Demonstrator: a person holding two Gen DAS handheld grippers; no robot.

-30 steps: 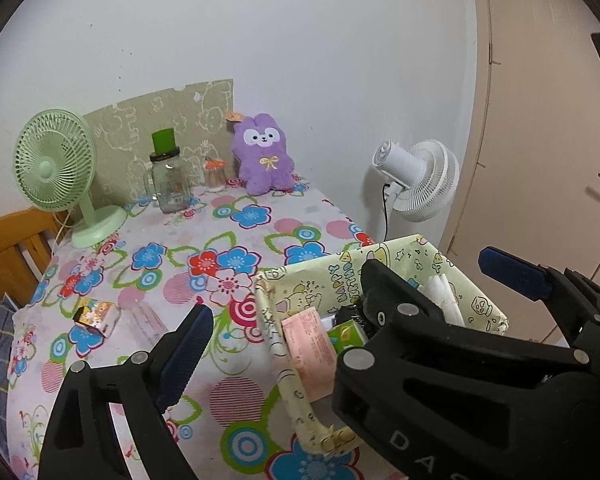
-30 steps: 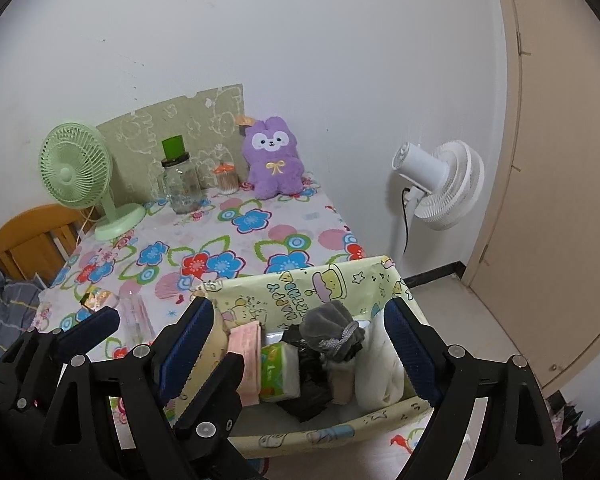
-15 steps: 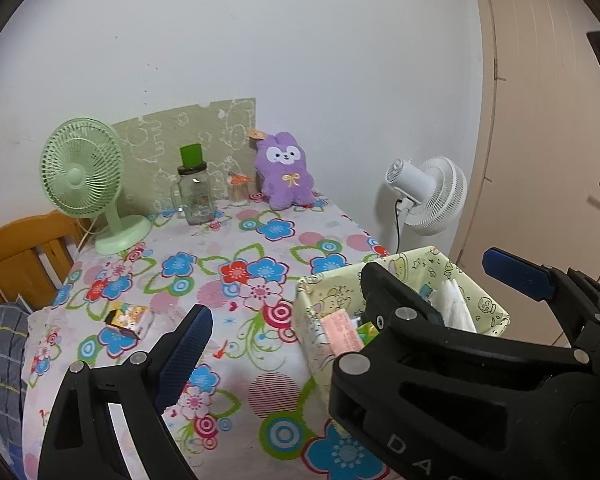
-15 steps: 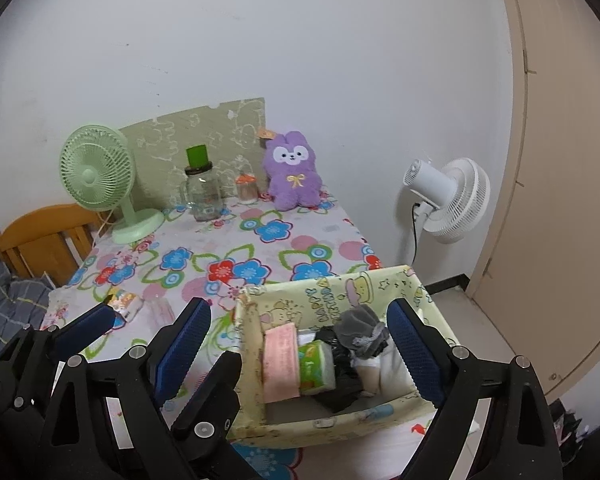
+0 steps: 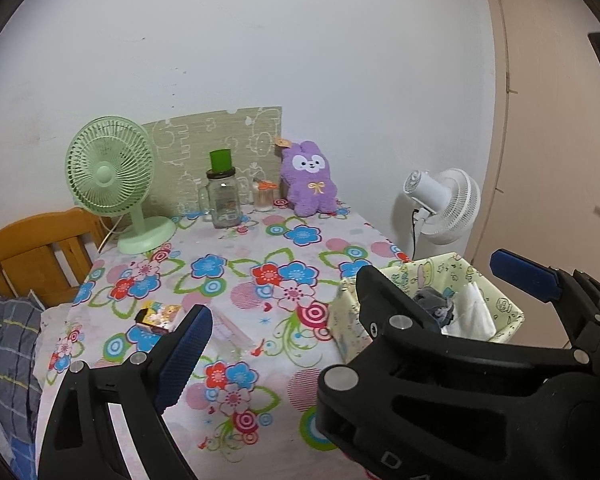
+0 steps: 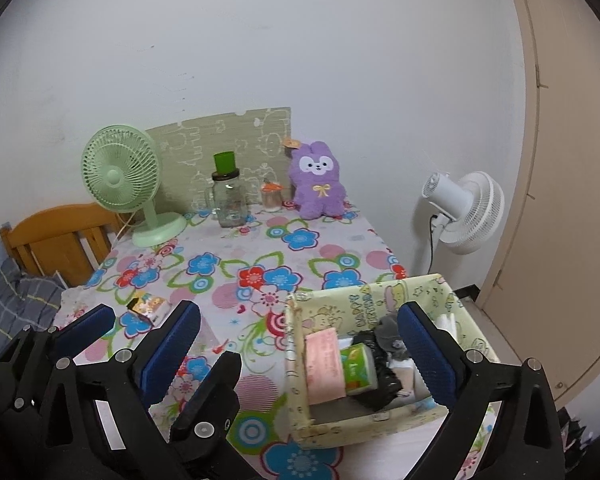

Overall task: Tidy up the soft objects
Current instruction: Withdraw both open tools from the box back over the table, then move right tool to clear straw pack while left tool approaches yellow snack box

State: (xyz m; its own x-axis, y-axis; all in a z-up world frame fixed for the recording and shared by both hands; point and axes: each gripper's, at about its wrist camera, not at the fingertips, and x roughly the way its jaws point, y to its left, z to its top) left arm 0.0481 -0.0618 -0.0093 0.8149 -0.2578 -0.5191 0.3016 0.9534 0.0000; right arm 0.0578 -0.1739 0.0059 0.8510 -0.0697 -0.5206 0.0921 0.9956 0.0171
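Observation:
A yellow-green printed fabric box sits at the table's near right corner. It holds a pink packet, a green tissue pack, black cloth, a grey sock and white cloth. A purple plush rabbit sits upright at the far edge against the wall. My right gripper hovers short of the box with its jaws opening, and its pads touch nothing. My left gripper is open and empty over the flowered cloth. Its right finger is hidden behind the right gripper.
A green desk fan, a glass jar with a green lid and a small jar stand along the back. A small colourful packet lies near left. A wooden chair, a white floor fan and a door flank the table.
Both grippers have drawn back and risen a little from the box, which now looks smaller and farther off. The right jaws have spread wider.

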